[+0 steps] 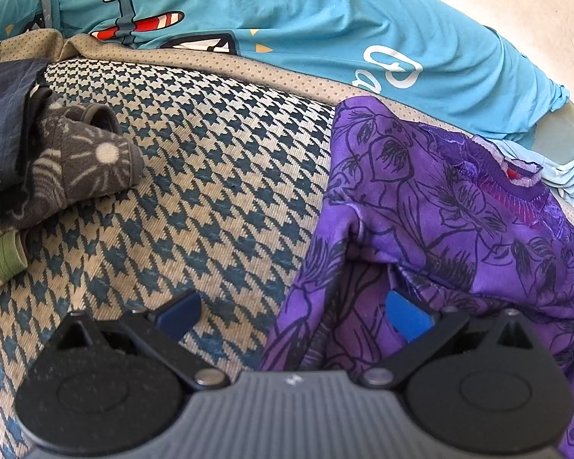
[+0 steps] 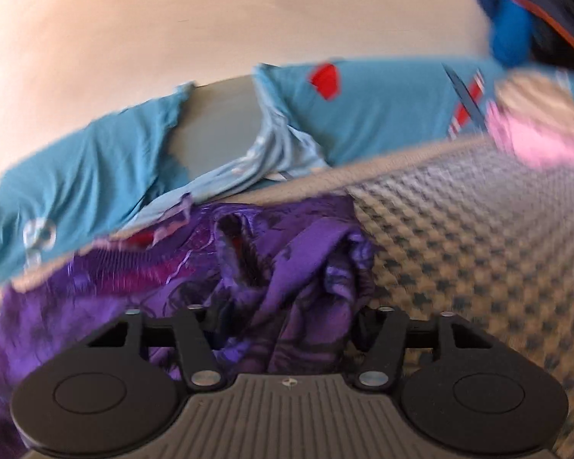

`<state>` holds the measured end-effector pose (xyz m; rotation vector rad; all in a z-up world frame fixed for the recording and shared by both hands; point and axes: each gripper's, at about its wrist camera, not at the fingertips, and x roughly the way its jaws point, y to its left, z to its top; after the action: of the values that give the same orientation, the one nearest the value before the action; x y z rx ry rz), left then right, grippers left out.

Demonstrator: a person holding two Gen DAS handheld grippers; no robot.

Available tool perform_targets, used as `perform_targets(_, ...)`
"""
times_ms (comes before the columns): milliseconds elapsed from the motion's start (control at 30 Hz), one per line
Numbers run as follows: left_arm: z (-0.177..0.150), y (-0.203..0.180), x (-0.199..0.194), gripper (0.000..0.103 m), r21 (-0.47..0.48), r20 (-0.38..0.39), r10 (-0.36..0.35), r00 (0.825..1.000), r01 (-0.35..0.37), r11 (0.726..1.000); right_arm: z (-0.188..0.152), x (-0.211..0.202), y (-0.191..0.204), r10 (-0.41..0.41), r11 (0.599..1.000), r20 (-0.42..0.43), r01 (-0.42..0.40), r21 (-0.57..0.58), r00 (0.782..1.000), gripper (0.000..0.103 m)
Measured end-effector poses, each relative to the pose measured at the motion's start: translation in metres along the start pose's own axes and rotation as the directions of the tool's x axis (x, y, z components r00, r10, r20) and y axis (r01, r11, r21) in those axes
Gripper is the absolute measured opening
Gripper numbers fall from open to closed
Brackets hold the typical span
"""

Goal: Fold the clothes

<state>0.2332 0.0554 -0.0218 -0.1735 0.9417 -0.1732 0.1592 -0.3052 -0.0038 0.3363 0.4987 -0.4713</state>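
left wrist view: the left gripper is hanging over the houndstooth surface with its jaws spread wide — the purple floral garment is draping over one blue pad, nothing pinched. a grey patterned cloth is lying well apart.

right wrist view, blurred: the right gripper is sitting in bunched purple fabric — i cannot tell whether its jaws are gripping. a teal printed sheet is lying behind.

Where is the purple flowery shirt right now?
In the left wrist view the purple flowery shirt lies on the right of the checked mat, just below the blue sheet.
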Motion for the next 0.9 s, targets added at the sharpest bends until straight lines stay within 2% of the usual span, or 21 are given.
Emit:
perform_targets(67, 0.0, 0.0, 0.0, 0.103, -0.004, 0.0, -0.003, 1.0, 0.003, 1.0, 0.002, 0.003, -0.005, 0.025, 0.999, -0.035, -0.023, 0.043, 0.999, 0.037)
perform_targets(167, 0.0, 0.002, -0.001, 0.103, -0.013, -0.001, -0.009, 1.0, 0.009, 1.0, 0.003, 0.0, -0.002, 0.052, 0.998, -0.037, -0.051, 0.039, 0.998, 0.026)
perform_targets(367, 0.001, 0.007, -0.003, 0.103, -0.047, -0.005, -0.024, 1.0, 0.024, 0.999, 0.007, -0.016, 0.023, 0.081, 0.995, 0.046, -0.078, -0.064, 0.996, 0.021)
perform_targets(567, 0.007, 0.014, -0.01, 0.103, -0.079, 0.026, -0.016, 1.0, 0.018, 0.997, 0.008, -0.03, 0.063, 0.116, 0.978, 0.117, -0.093, -0.187, 0.986, 0.02)
perform_targets(667, 0.011, 0.021, -0.013, 0.103, -0.098, 0.036, -0.007, 0.999, 0.01, 0.995, 0.003, -0.041, 0.09, 0.155, 0.95, 0.161, -0.102, -0.296, 0.975, 0.02)
perform_targets(900, 0.017, 0.038, -0.022, 0.103, -0.141, 0.06, 0.017, 0.998, -0.009, 0.99, -0.024, -0.068, 0.153, 0.298, 0.838, 0.226, -0.141, -0.527, 0.928, 0.019)
